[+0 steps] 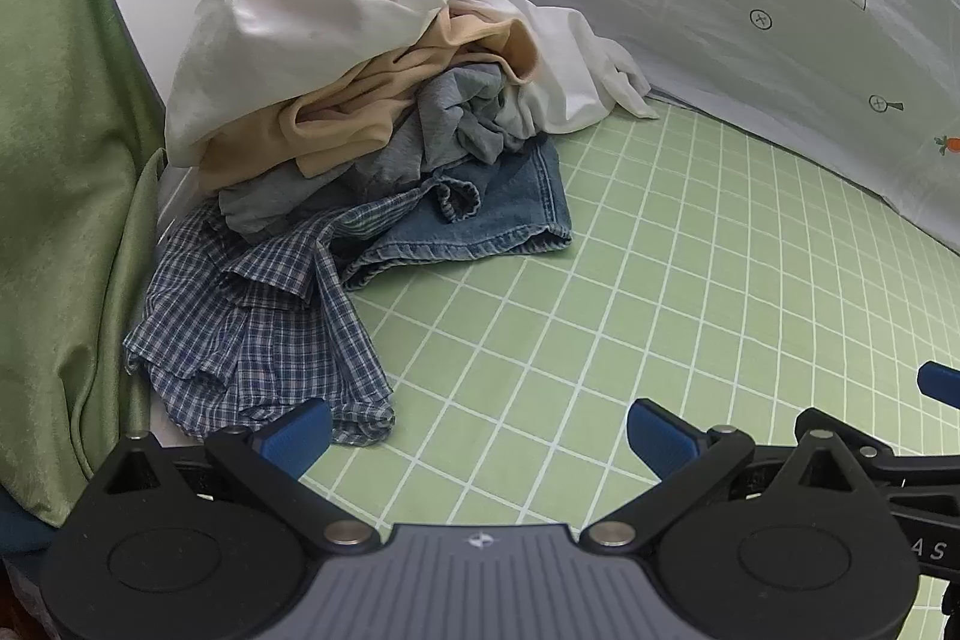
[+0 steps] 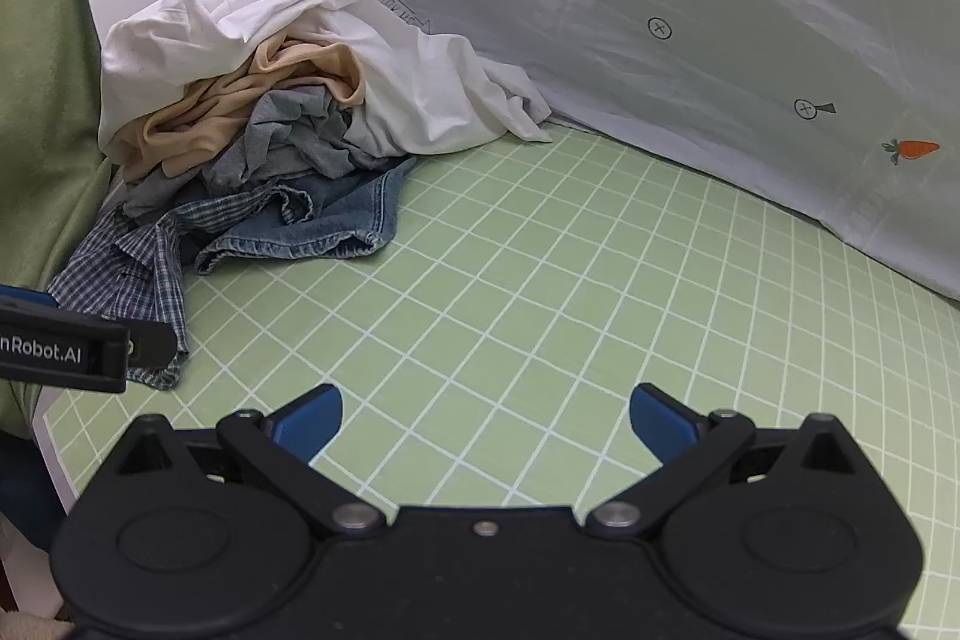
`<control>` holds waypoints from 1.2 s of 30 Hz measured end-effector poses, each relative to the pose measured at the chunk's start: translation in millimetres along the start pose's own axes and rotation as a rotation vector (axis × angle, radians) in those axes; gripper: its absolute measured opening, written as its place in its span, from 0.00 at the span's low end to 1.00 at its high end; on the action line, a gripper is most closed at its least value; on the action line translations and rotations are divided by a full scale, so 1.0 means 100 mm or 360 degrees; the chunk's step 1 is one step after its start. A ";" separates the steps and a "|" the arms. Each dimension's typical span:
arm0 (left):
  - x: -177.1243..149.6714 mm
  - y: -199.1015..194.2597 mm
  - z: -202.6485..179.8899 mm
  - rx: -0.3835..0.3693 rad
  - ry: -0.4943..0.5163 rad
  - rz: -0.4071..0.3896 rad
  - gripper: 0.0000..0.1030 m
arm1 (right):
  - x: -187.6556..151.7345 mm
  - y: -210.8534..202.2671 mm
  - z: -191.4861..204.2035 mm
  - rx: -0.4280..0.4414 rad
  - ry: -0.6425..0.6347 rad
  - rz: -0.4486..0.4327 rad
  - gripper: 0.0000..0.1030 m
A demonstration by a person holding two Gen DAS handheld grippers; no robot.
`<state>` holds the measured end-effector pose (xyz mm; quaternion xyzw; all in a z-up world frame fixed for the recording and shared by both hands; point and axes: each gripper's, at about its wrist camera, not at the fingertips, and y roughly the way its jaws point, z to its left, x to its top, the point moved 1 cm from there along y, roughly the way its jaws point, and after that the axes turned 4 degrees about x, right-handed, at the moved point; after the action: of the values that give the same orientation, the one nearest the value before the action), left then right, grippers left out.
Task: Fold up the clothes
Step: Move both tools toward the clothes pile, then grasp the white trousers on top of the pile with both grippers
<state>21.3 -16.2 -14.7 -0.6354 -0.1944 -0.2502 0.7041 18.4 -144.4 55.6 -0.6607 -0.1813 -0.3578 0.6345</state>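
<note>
**Tongs waiting wide before the heap**

Both the left tongs (image 1: 477, 436) and right tongs (image 2: 486, 418) are gaping, holding nothing, above the bare green grid mat (image 2: 540, 280). The clothes pile (image 1: 360, 112) is sitting in the far-left corner, its checked shirt (image 1: 258, 328) trailing nearest, probably easiest to take first.

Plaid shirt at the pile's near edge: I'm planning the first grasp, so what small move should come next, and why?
Probably ease the left gripper forward onto the plaid shirt. Both grippers are open and empty, the right gripper over bare green grid mat. The shirt spills out nearest, free of the white, beige and grey garments stacked behind it.
</note>
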 end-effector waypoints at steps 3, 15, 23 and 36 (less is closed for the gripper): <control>0.01 0.02 -0.01 -0.0002 0.0005 0.0004 1.00 | 0.00 0.02 -0.03 -0.0001 0.0007 0.0006 1.00; 0.46 0.07 0.28 0.0069 -0.0112 -0.0057 1.00 | 0.24 0.23 -0.04 -0.0004 -0.0018 0.0023 1.00; 1.26 0.18 0.96 0.0067 -0.0413 -0.0154 0.99 | 1.09 0.69 0.11 -0.0046 -0.0132 -0.0009 1.00; 1.86 1.02 1.55 -0.0099 -0.0737 -0.0075 0.77 | 2.50 2.04 0.58 0.0116 -0.0272 -0.0143 0.78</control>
<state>237.7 125.2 32.6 -0.6925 -0.3578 -0.1199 0.6148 343.3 -167.8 90.5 -0.6565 -0.2770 -0.3214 0.6237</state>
